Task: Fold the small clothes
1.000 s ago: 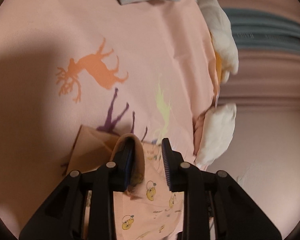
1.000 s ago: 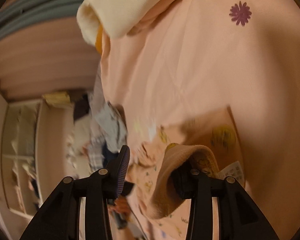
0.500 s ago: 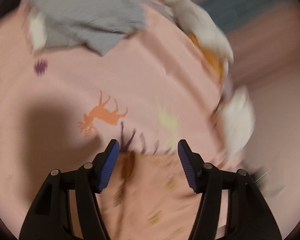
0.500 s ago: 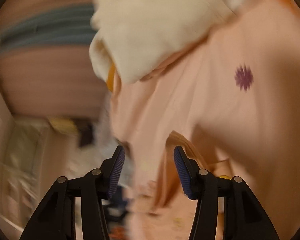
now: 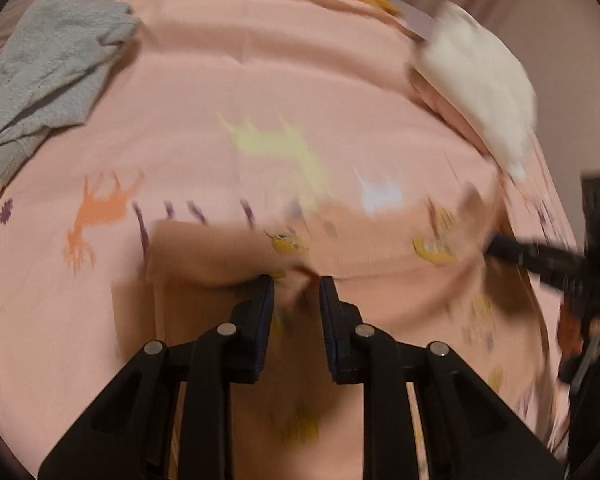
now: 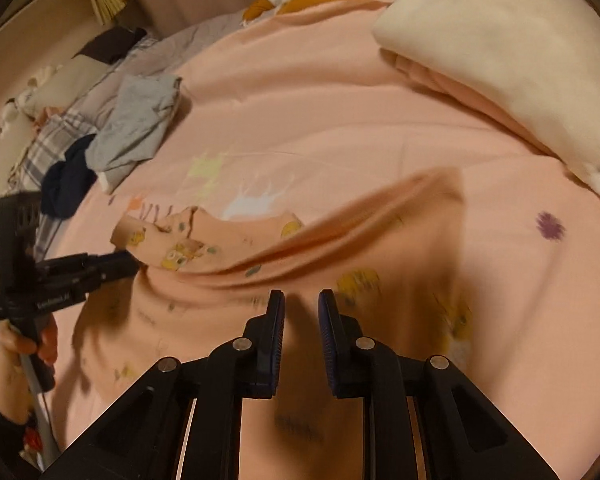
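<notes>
Peach garment point(image 6: 340, 248), seemingly duck-printed, stretched

I find the small garment point(image 6: 340, 248) spread on the bedspread point(image 6: 300, 128); folded clothes point(image 6: 136, 128) apparently lie at ten o'clock.

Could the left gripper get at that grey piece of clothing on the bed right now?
Probably not straight away: the left gripper, its fingers having just been closing on the peach garment, is busy. The pink sheet between it and the grey clothing looks free.
</notes>
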{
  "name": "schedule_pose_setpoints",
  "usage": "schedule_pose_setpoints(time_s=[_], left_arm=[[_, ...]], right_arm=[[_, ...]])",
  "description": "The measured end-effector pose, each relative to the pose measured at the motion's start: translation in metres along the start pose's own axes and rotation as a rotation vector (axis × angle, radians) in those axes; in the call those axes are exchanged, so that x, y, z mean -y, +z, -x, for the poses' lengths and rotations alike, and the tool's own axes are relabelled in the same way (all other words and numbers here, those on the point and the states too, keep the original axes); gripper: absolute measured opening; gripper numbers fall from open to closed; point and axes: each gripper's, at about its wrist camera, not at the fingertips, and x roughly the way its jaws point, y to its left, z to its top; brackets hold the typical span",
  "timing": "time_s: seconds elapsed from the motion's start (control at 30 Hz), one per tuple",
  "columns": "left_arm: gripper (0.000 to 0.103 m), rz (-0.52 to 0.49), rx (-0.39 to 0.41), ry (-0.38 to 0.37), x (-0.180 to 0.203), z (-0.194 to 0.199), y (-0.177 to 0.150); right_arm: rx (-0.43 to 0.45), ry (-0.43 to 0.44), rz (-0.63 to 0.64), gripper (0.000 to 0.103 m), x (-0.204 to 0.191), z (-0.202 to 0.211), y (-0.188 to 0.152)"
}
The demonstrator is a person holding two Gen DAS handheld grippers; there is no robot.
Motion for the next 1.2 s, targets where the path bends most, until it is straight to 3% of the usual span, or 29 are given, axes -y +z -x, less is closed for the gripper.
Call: schedule_pose_setpoints(time_s=[0.17,0.33,0.57,0.7,0.87,0.97,1.1,1.2], left_arm=[[0.021,0.147,0.094,0.006,-0.018,0.012,0.023],[0.021,0.104,0.092,0.006,-0.026,0.033,0.006],[0.021,-0.058,0.061,-0.022,-0.009,0.058,-0.060],[0.021,-0.128,-0.010,-0.017,-0.003,0.050,-0.098],[0.021,-0.122,-0.046,-0.035,-0.009,0.056,-0.132],[0.021,-0.120,-0.085,-0.053,-0.011,0.058,-0.151],[0.022,-0.077,-0.055,-0.093,-0.017,0.078,-0.164],[0.030,-0.049,-0.001,-0.095,-0.023,0.096,-0.164]], right_arm=[[0.118,-0.032,-0.128,0.021,0.013,0.005,0.026],[0.146,-0.014,-0.148,0.021,0.020,0.035,0.006],[0.087,-0.016,-0.001,0.021,-0.014,0.053,-0.038],[0.013,-0.084,0.116,0.021,-0.038,0.049,-0.070],[-0.096,-0.203,0.171,0.021,-0.042,0.043,-0.105],[-0.125,-0.195,0.164,0.021,-0.040,0.045,-0.125],[-0.125,-0.162,0.126,0.021,-0.035,0.056,-0.133],[-0.087,-0.123,0.064,0.021,-0.027,0.071,-0.133]])
